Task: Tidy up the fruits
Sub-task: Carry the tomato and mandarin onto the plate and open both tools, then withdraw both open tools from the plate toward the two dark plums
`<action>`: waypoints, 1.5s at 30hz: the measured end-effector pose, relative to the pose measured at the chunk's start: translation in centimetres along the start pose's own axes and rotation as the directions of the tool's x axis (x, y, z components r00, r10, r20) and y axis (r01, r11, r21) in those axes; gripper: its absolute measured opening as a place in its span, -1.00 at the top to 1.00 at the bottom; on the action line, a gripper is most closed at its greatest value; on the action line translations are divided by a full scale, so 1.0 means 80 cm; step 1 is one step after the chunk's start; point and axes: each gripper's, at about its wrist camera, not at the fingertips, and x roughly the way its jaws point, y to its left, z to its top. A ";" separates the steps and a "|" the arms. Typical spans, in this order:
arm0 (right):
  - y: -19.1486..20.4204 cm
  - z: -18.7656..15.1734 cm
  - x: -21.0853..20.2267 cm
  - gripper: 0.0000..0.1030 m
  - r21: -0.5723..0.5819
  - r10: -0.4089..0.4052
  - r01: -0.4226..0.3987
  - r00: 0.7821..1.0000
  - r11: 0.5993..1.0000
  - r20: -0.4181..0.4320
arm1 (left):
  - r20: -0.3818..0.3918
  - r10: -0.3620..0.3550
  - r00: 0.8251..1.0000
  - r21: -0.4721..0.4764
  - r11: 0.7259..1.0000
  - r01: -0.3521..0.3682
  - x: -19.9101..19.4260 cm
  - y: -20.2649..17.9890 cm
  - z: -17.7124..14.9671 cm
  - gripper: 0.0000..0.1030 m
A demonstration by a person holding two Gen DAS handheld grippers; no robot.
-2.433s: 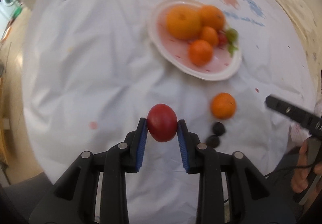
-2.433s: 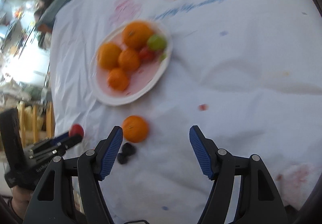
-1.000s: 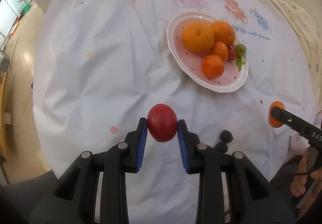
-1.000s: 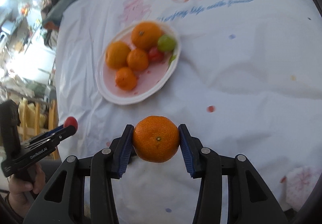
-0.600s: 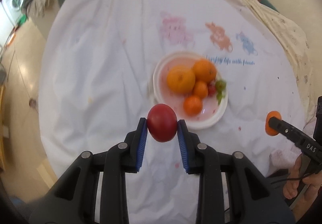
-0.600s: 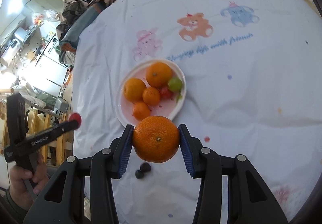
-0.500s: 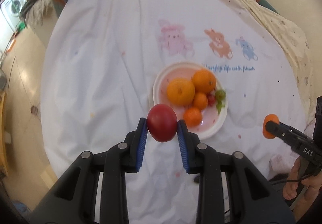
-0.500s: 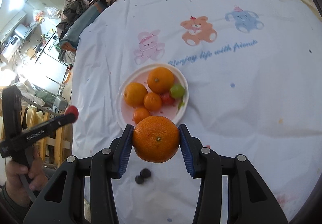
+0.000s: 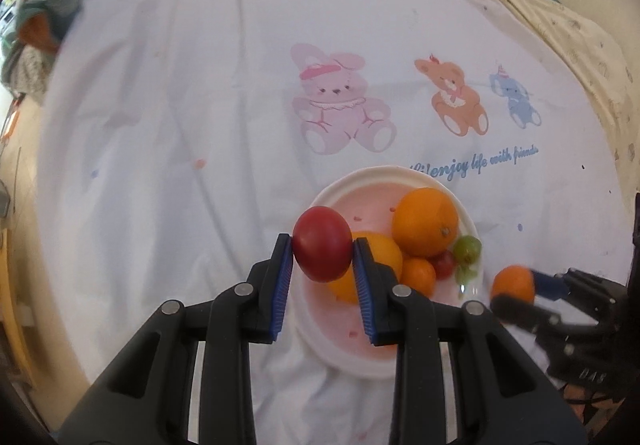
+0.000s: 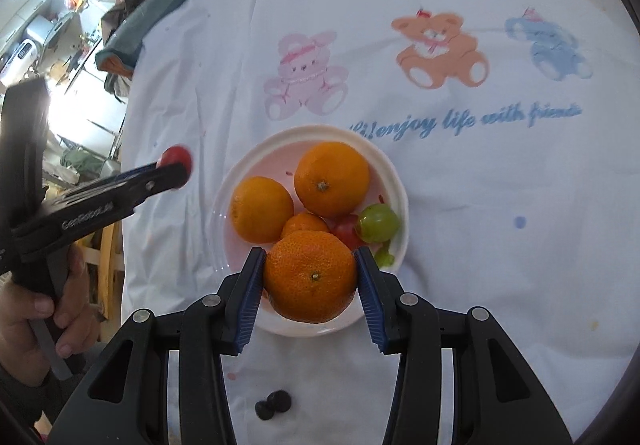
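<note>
My left gripper (image 9: 322, 255) is shut on a red tomato (image 9: 322, 243) and holds it above the left edge of a white plate (image 9: 344, 359). The plate holds oranges (image 9: 425, 221), a small red fruit and a green one (image 9: 467, 248). My right gripper (image 10: 310, 279) is shut on an orange (image 10: 310, 277) above the near part of the same plate (image 10: 236, 175). The left gripper with its tomato (image 10: 176, 159) shows at the left of the right wrist view. The right gripper with its orange (image 9: 513, 283) shows at the right of the left wrist view.
Two small dark berries (image 10: 273, 409) lie on the white cloth (image 10: 480, 245) in front of the plate. The cloth has printed bears (image 9: 340, 105) and blue lettering behind the plate. Clutter and furniture lie beyond the table's far left edge (image 10: 132, 5).
Both grippers, each keeping its fruit, have moved forward and down toward the plate, which now looks much larger and lies partly under them.
</note>
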 end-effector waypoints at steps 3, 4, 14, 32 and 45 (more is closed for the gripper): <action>-0.011 0.003 0.020 0.09 0.011 0.030 -0.030 0.999 0.999 -0.031 | -0.022 -0.030 0.999 0.004 1.000 0.030 0.027 -0.005 0.007 0.49; -0.014 0.003 0.025 0.08 0.015 0.033 -0.033 0.999 0.999 -0.037 | -0.029 -0.041 0.999 0.006 0.999 0.042 0.036 -0.005 0.008 0.49; -0.025 -0.007 0.063 0.08 0.018 0.021 -0.019 0.994 1.000 -0.111 | -0.047 -0.081 0.996 0.024 0.996 0.082 0.070 -0.005 0.016 0.48; -0.026 -0.005 0.061 -0.10 0.021 0.023 -0.021 0.995 1.000 -0.101 | 0.020 -0.047 0.999 0.054 0.997 0.045 0.056 -0.010 0.019 -0.17; 0.001 -0.006 0.034 -0.43 -0.053 -0.017 0.015 0.999 0.998 -0.032 | 0.087 -0.013 0.996 0.003 1.000 0.012 0.023 0.008 0.014 -0.42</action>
